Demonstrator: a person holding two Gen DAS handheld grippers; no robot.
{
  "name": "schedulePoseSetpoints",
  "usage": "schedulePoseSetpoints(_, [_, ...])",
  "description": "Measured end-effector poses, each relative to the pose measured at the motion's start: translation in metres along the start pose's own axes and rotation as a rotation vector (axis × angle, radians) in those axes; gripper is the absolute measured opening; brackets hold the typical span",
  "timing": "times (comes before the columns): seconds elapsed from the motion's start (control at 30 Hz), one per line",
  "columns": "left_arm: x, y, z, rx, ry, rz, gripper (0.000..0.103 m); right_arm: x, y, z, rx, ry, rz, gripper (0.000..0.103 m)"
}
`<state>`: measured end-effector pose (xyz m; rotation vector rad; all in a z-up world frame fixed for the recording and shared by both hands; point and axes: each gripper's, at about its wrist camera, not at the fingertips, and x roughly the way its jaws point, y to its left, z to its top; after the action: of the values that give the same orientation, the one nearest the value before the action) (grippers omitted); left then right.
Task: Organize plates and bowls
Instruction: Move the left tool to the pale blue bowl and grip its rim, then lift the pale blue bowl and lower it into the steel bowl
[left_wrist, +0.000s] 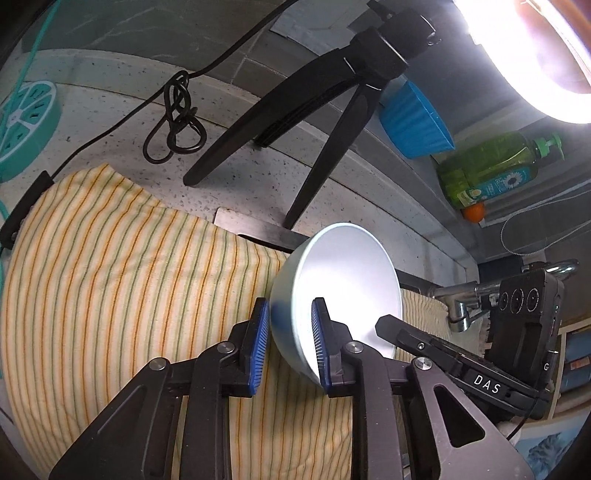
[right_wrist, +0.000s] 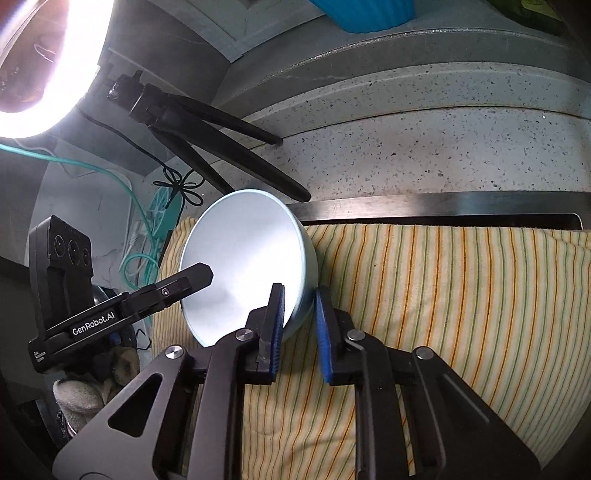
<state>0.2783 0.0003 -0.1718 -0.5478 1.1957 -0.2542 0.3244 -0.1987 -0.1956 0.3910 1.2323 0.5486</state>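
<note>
A pale blue bowl (left_wrist: 343, 280) is held tilted on its side above a striped yellow cloth (left_wrist: 110, 280). My left gripper (left_wrist: 290, 339) is shut on the bowl's rim, one blue pad inside and one outside. My right gripper (right_wrist: 299, 325) grips the opposite rim of the same bowl (right_wrist: 243, 262), one pad inside, one outside. Each gripper shows in the other's view: the right one in the left wrist view (left_wrist: 443, 350), the left one in the right wrist view (right_wrist: 147, 299).
A black tripod (left_wrist: 314, 118) stands on the speckled counter (left_wrist: 122, 92) behind the cloth, under a bright ring light (left_wrist: 535, 55). A blue ribbed basin (left_wrist: 417, 118), a green soap bottle (left_wrist: 495, 170) and a faucet (left_wrist: 461, 299) are at right. A teal power strip (left_wrist: 26, 122) is at left.
</note>
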Motion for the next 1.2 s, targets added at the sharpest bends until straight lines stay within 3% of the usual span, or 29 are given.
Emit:
schedulePoseSetpoints(0.13, [-0.005,-0.003,-0.004,0.005,-0.011,0.005,0.020,-0.005,0.007,-0.002,-0.017,-0.005,-0.012,0.017])
schedulePoseSetpoints(0.57, [-0.061,-0.008,-0.034,0.011,-0.085,-0.018,0.020,-0.046,0.032,-0.028,-0.066,-0.027,0.062,0.017])
schedulePoseSetpoints(1.2, [-0.143,-0.007,-0.119,-0.011,-0.173,-0.035,0.020,-0.100,0.087,-0.113,-0.188,-0.004,0.152,0.017])
